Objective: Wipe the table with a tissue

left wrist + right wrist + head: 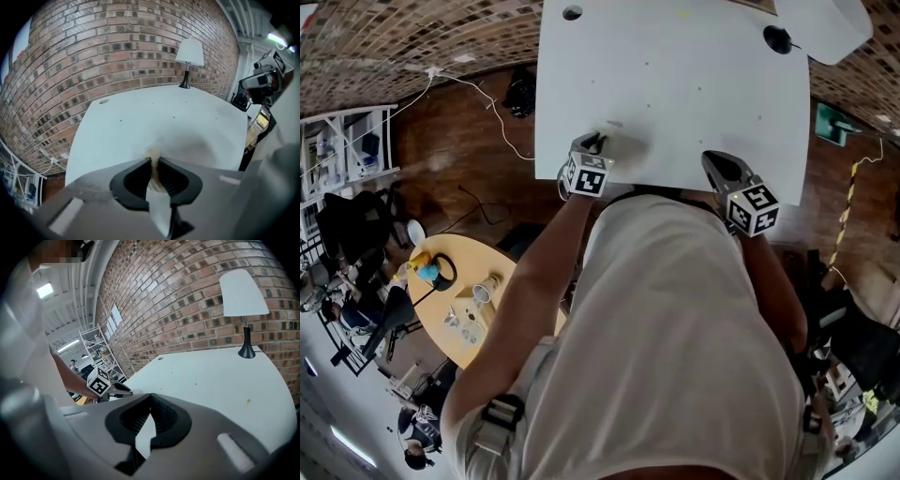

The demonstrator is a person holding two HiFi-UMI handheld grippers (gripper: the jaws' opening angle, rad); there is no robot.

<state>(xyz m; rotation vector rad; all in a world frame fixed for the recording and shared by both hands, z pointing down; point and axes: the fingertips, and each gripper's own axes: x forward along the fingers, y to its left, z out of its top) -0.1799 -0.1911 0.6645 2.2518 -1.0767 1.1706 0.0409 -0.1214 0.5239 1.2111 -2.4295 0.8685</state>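
**A:** Tissue (151, 153) placement, as seen from the tool?

**B:** It is pinched at the very tips of the left gripper (155, 161), whose jaws are drawn narrow on it. It is held low over the near edge of the white table (154, 112), at the tabletop's lower left in the head view.

**A:** And the other side?

**B:** The right gripper (150, 398) is kept closed on nothing, well apart to the right. Most of the tabletop is spread ahead, toward the lamp (189, 56) and the brick wall (117, 47).
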